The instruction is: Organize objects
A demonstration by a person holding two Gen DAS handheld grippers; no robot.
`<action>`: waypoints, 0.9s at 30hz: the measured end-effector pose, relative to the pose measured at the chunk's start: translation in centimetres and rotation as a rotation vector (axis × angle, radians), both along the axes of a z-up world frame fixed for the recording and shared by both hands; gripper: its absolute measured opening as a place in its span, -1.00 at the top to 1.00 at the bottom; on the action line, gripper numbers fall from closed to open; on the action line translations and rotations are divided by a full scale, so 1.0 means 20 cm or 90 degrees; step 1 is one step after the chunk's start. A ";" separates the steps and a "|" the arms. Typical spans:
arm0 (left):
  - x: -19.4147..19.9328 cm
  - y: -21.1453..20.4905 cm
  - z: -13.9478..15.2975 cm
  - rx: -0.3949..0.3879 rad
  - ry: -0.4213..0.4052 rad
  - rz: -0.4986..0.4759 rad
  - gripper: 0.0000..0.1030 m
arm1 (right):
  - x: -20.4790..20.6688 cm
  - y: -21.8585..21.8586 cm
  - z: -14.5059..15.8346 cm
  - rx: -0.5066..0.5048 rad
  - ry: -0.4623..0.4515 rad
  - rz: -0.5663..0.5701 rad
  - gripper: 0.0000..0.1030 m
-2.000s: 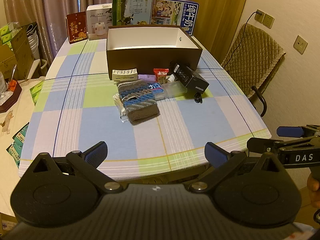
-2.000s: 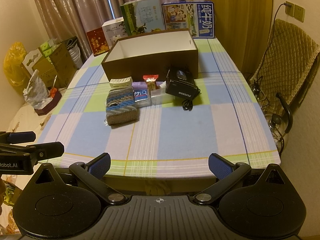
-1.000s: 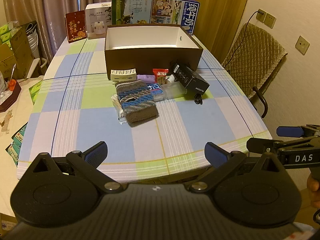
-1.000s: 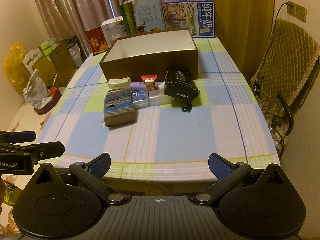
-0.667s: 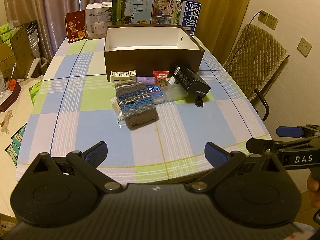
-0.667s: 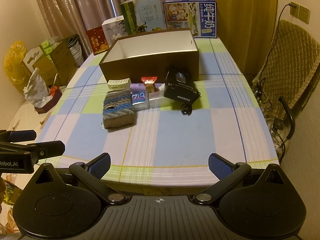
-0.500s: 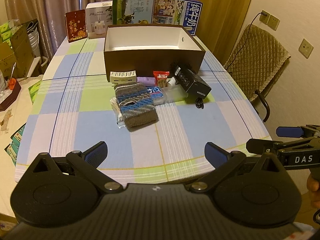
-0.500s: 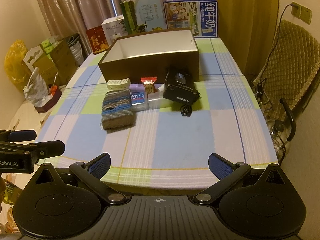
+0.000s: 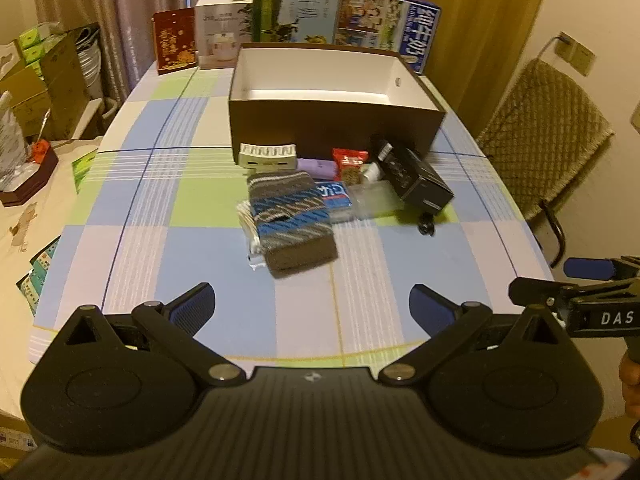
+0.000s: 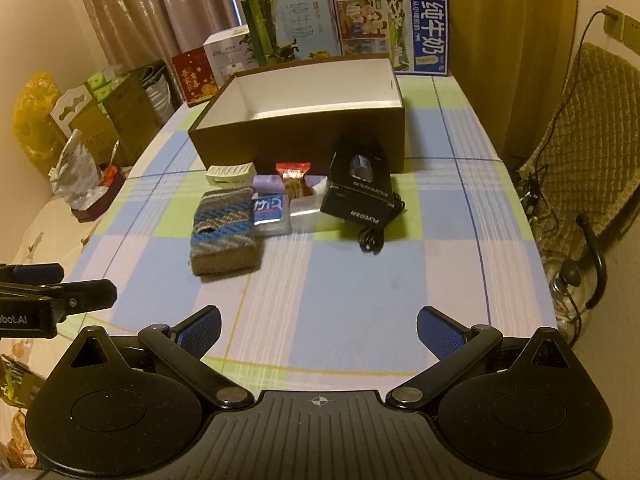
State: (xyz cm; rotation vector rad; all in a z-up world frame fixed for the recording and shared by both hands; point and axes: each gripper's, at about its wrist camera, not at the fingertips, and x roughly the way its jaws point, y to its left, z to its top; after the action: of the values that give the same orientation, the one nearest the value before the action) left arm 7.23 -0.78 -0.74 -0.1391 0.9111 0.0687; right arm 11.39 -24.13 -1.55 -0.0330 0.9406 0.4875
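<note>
Your worktop (image 9: 208, 280), under a checked cloth in a curtained room, carries an open brown box (image 9: 332, 120) whose white interior shows nothing inside as far as either view reaches. The items to be organized all lie outside it, clustered just in front of its near wall: a knitted striped pouch (image 9: 290, 220) nearest you, a cream slotted piece (image 9: 267, 155) against the box, a purple packet (image 10: 269, 183), a red snack packet (image 10: 293, 180), a blue-labelled packet (image 10: 269, 210), a clear container (image 10: 306, 210) and a black boxed device (image 10: 358, 190) with a coiled cord (image 10: 372, 238). Your left claw (image 9: 311, 308) hangs wide apart and empty over the near edge; your right claw (image 10: 318, 330) is likewise spread wide, holding nothing. In my judgement nothing has been stowed: every item remains to be picked and boxed. Cartons (image 9: 298, 6) standing behind the box appear uninvolved.
</note>
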 end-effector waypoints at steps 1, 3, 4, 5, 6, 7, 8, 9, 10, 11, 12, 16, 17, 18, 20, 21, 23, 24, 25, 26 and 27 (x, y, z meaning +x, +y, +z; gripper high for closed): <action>0.01 0.01 0.00 0.002 0.001 0.005 -0.98 | 0.03 0.00 -0.01 0.002 0.002 0.001 -0.97; 0.05 0.01 -0.01 0.004 0.004 0.016 -0.98 | 0.08 -0.01 -0.01 0.005 0.007 0.003 -0.97; 0.07 0.02 -0.01 0.005 0.006 0.021 -0.98 | 0.10 -0.01 -0.02 0.007 0.009 0.004 -0.97; 0.08 0.02 -0.02 0.006 0.008 0.026 -0.98 | 0.12 -0.01 -0.02 0.008 0.010 0.006 -0.97; 0.10 0.02 -0.02 0.007 0.009 0.030 -0.98 | 0.14 -0.02 -0.03 0.010 0.012 0.010 -0.97; 0.12 0.02 -0.03 0.007 0.011 0.035 -0.98 | 0.17 -0.02 -0.03 0.011 0.013 0.013 -0.97; 0.13 0.02 -0.04 0.009 0.014 0.040 -0.98 | 0.19 -0.03 -0.04 0.011 0.013 0.015 -0.97; 0.15 0.02 -0.04 0.008 0.017 0.046 -0.98 | 0.21 -0.03 -0.04 0.009 0.013 0.017 -0.97; 0.17 0.02 -0.05 0.008 0.020 0.049 -0.98 | 0.23 -0.03 -0.05 0.009 0.014 0.019 -0.97; 0.18 0.01 -0.06 0.007 0.022 0.052 -0.98 | 0.25 -0.04 -0.05 0.010 0.014 0.021 -0.97; 0.20 0.01 -0.07 0.007 0.024 0.055 -0.98 | 0.27 -0.05 -0.06 0.011 0.015 0.022 -0.97; 0.26 -0.02 -0.11 0.008 0.032 0.064 -0.98 | 0.36 -0.07 -0.09 0.013 0.013 0.032 -0.97; 0.28 -0.03 -0.12 0.009 0.033 0.068 -0.98 | 0.38 -0.07 -0.09 0.015 0.012 0.035 -0.97; 0.29 -0.04 -0.13 0.009 0.033 0.070 -0.98 | 0.40 -0.07 -0.10 0.017 0.012 0.039 -0.97; 0.32 -0.05 -0.16 0.010 0.032 0.078 -0.98 | 0.43 -0.08 -0.12 0.022 0.012 0.045 -0.97; 0.34 -0.06 -0.18 0.011 0.032 0.081 -0.98 | 0.45 -0.08 -0.13 0.023 0.013 0.048 -0.97; 0.37 -0.07 -0.21 0.015 0.031 0.090 -0.97 | 0.48 -0.10 -0.15 0.026 0.014 0.052 -0.97; 0.38 -0.08 -0.22 0.016 0.029 0.093 -0.97 | 0.50 -0.10 -0.16 0.027 0.015 0.054 -0.97; 0.39 -0.08 -0.24 0.017 0.031 0.098 -0.95 | 0.52 -0.11 -0.17 0.026 0.015 0.055 -0.97; 0.41 -0.08 -0.25 0.015 0.030 0.103 -0.93 | 0.53 -0.12 -0.18 0.026 0.015 0.056 -0.97; 0.42 -0.08 -0.26 0.013 0.028 0.106 -0.91 | 0.55 -0.12 -0.19 0.024 0.014 0.056 -0.97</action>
State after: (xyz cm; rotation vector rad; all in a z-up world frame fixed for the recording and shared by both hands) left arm 15.61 -2.45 -5.96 -0.1945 0.9407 0.2358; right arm 22.38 -26.56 -5.32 -0.0347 0.9537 0.5878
